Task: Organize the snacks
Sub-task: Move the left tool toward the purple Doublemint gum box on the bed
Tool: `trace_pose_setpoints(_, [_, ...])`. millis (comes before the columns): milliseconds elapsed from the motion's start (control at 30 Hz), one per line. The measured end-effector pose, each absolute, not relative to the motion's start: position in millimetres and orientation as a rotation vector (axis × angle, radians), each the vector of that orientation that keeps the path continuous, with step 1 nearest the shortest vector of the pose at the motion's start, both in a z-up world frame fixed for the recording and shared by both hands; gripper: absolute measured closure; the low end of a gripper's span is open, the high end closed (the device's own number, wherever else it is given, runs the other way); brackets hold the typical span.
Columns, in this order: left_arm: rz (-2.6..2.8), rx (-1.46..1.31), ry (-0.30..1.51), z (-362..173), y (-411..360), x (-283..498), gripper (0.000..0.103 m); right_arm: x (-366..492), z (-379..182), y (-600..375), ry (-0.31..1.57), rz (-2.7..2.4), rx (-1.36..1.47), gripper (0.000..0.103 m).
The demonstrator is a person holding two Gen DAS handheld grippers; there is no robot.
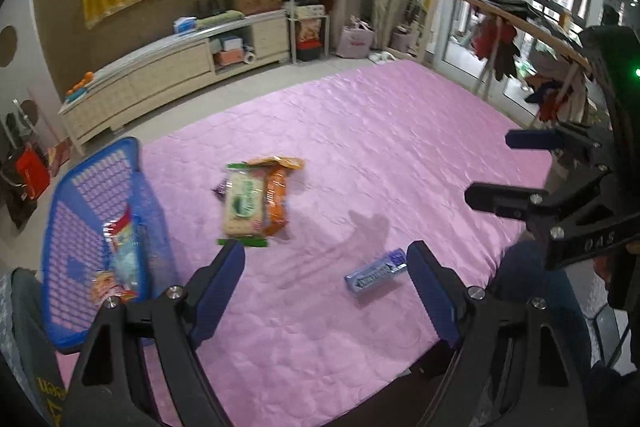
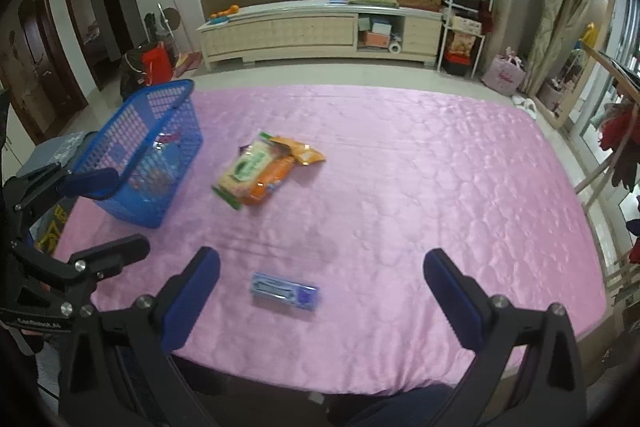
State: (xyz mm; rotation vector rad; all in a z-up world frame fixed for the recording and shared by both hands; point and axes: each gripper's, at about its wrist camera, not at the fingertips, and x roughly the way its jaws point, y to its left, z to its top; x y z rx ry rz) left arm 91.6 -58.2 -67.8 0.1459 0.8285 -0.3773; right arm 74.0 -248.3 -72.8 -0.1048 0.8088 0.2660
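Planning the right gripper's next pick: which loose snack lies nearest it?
The blue-purple pack, alone on the pink cover just ahead of the right gripper; the green and orange packs sit piled farther off.

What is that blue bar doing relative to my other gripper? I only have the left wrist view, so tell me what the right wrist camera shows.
Observer: The blue snack bar lies flat on the pink cover, just ahead of the right gripper. It is in line with the gap between the open fingers, and neither finger touches it.
Operator: My own gripper hides the basket's near end. Where does the basket stand?
Observer: The blue basket stands upright at the cover's near left corner. As far as I can see, its base is on the cover.
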Motion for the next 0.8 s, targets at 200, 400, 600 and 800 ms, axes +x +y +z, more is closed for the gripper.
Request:
trace_pose_setpoints(200, [-0.423, 0.192, 0.860, -99.5, -78.5, 96.7, 0.021, 73.6, -105.8, -267.2, 0.786, 0.226, -0.094, 0.000])
trace_pose_setpoints(400, [-0.482, 0.248, 0.890, -131.9, -90.5, 104.6, 0.021, 75.4, -136.7, -270.1, 0.798, 0.206, -0.146, 0.000])
trace_pose_setpoints(600, [-0.536, 0.284, 0.952, -160.7, -101.4, 121.4, 0.021, 83.2, -162.6, -277.5, 0.824, 0.205, -0.154, 0.000])
trace_pose_setpoints(800, [-0.638, 0.365, 0.990, -185.5, -116.8, 133.8, 0.021, 94.6, -182.5, -290.0, 0.867, 0.165, -0.125, 0.000])
